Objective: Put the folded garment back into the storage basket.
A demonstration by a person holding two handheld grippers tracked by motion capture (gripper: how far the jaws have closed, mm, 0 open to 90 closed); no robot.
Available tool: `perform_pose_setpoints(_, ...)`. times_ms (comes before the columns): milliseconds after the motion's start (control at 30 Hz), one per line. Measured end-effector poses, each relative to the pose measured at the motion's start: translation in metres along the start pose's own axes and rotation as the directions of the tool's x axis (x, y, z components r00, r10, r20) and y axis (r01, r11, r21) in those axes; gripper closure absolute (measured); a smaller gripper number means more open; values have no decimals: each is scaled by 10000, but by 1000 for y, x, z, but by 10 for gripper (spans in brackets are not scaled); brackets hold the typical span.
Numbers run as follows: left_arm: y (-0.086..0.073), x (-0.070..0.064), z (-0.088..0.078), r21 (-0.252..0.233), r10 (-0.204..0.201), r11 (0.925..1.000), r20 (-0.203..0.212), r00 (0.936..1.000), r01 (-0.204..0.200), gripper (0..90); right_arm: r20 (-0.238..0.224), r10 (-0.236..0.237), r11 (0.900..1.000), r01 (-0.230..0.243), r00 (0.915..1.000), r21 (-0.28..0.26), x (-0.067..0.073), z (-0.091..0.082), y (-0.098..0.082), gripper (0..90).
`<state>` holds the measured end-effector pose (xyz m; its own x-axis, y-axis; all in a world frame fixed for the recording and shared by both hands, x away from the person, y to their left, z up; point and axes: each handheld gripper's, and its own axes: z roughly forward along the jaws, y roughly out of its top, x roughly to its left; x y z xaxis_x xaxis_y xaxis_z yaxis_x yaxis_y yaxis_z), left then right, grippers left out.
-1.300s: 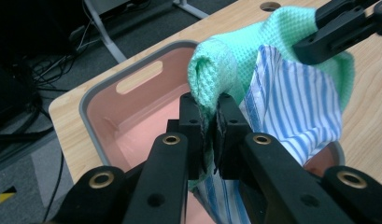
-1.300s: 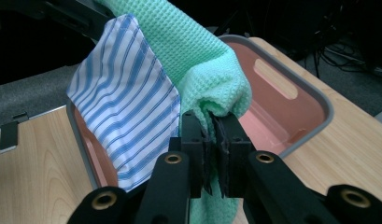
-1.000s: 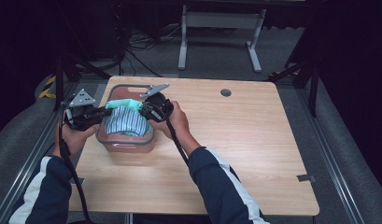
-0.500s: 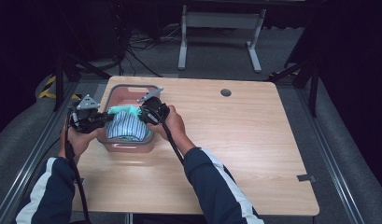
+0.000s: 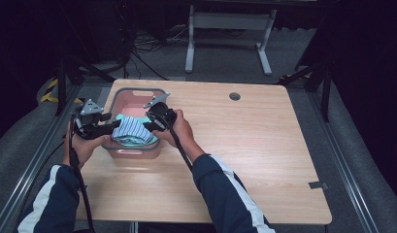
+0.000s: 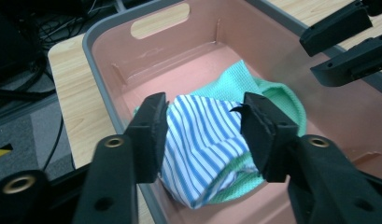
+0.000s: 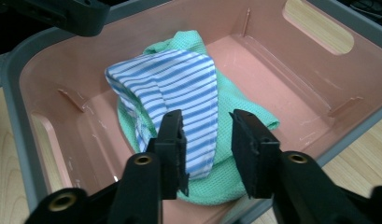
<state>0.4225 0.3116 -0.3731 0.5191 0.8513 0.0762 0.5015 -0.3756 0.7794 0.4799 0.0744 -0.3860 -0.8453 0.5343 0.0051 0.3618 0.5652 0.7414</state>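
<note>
The striped cloth point(image 6: 205, 140) is laid on a green cloth point(image 7: 235, 105) in the pink bin point(image 5: 138, 94) (near the table's point(image 5: 264, 145) left edge). Both jaw pairs, left gripper point(image 6: 205, 133) and right gripper point(image 7: 205, 149), have just been opened and nothing is pressed.

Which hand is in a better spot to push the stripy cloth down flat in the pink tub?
Probably the left. The left gripper has its fingers on either side of the striped cloth's raised middle. The right gripper sits over that cloth's low edge, near the tub wall. Both have just been opening.
</note>
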Motion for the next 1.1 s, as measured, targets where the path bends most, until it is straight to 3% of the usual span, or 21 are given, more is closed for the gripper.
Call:
perform_pose_setpoints(200,3,-8,-5,-99,190,9998,-63,9998,-191,458,-33,-149,9998,150,9999,94,1,-5,0,520)
perform_pose_setpoints(333,2,-18,-8,-352,190,9992,18,9998,-189,423,323,-438,9990,436,9985,68,2,-12,-3,426)
perform_pose_setpoints(500,4,-28,-11,-677,23,9977,55,10000,-20,351,652,-714,9973,700,9953,232,0,-21,-8,394)
perform_pose_setpoints(700,9,-44,-16,-1034,193,9945,302,9994,-161,287,1136,-769,9970,763,9905,96,-3,-43,-19,367)
perform_pose_setpoints(900,11,-62,-16,-1030,515,9936,496,9974,-462,255,1338,-801,9967,805,9878,23,-8,-65,-29,343)
perform_pose_setpoints(1000,15,-74,-14,-928,780,9930,476,9958,-733,233,1442,-853,9963,859,9859,22,-13,-86,-44,306)
perform_pose_setpoints(1100,19,-83,-15,-838,931,9925,424,9948,-893,233,1478,-834,9965,836,9855,52,-15,-92,-49,300)
